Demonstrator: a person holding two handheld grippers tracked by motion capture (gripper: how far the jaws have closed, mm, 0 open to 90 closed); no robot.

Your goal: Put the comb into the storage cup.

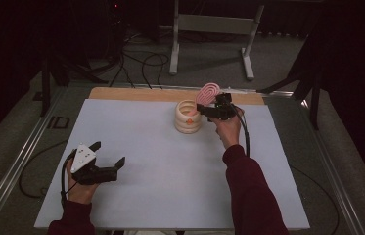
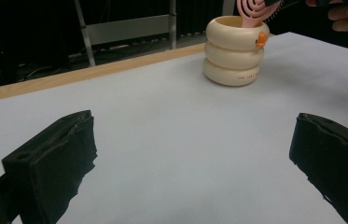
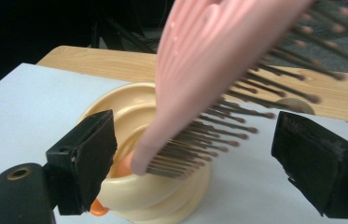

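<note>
At the left of the high view, the left gripper rests low on the pale surface, its fingers spread wide with nothing between them, well apart from the work. Farther right, near the far edge of the surface, stands one cream holder, shaped like stacked rings, with a small orange knob on its side. One pink hairbrush leans in it, handle end down inside the cup and bristled head sticking up and out toward the right. Just beside it, the right gripper sits at the holder's rim; in the right gripper view its fingers stand apart on either side of the brush, and neither pad presses on it, so the brush seems to rest on the holder alone. The step in hand looks like letting the brush go into the holder. To do it well, I would keep the fingers wide and draw the gripper straight back and slightly up, clear of the bristles, so nothing snags and tips the light holder. Count: two grippers, one holder, one brush.
</note>
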